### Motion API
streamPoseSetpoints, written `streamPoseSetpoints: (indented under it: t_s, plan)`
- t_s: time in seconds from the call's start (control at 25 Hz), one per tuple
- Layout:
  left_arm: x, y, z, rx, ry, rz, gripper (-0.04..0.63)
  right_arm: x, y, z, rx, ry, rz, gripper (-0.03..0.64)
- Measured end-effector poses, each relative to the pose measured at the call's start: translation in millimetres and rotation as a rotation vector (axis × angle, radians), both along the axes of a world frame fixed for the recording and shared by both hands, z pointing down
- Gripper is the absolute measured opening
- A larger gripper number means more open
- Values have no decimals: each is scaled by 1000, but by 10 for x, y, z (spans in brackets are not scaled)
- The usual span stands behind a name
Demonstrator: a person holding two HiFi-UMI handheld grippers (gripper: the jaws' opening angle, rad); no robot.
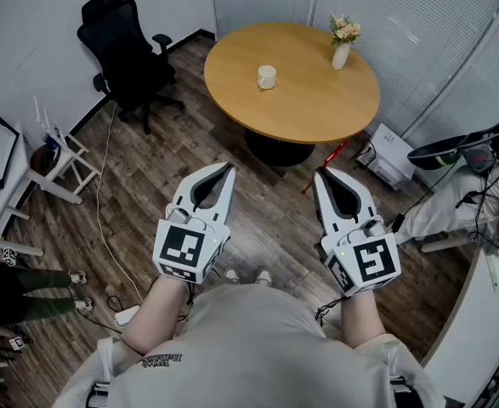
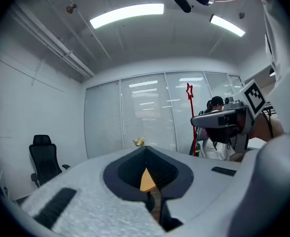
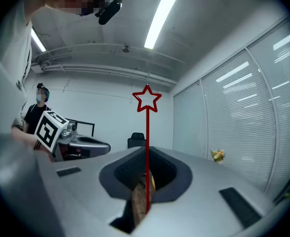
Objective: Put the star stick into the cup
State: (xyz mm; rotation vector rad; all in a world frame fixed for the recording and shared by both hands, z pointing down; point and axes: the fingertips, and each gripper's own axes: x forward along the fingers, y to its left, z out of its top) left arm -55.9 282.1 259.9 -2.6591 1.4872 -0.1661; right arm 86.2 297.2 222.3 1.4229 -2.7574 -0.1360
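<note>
A thin red star stick (image 3: 146, 99) stands up between the jaws of my right gripper (image 3: 145, 154), which is shut on it, star end on top. From the head view the stick (image 1: 334, 155) shows as a short red line just beyond my right gripper (image 1: 321, 175). The white cup (image 1: 267, 76) sits on the round wooden table (image 1: 317, 100), well ahead of both grippers. My left gripper (image 1: 226, 170) is held level beside the right one, jaws shut with nothing in them. The left gripper view shows the stick (image 2: 189, 90) and the right gripper (image 2: 219, 117) off to the right.
A white vase of flowers (image 1: 343, 45) stands at the table's far right. A black office chair (image 1: 121, 49) is at the left, a white rack (image 1: 53, 164) nearer. A white box (image 1: 391, 155) lies by the table. A seated person (image 1: 453, 202) is at right, another person's legs (image 1: 28, 283) at left.
</note>
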Motion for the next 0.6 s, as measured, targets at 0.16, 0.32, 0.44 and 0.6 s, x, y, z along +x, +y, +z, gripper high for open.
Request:
streamPoseSetpoints:
  t_s: [0.16, 0.32, 0.44, 0.6]
  plan:
    - [-10, -2, 10, 1, 2, 1, 20, -8, -14, 14, 0, -15, 8, 37]
    - [8, -49, 17, 0, 3, 5, 20, -15, -72, 14, 2, -16, 9, 37]
    - [3, -77, 22, -5, 3, 4, 20, -20, -115, 6, -1, -17, 10, 37]
    - [13, -107, 33, -10, 2, -1, 20, -5, -156, 14, -6, -19, 10, 37]
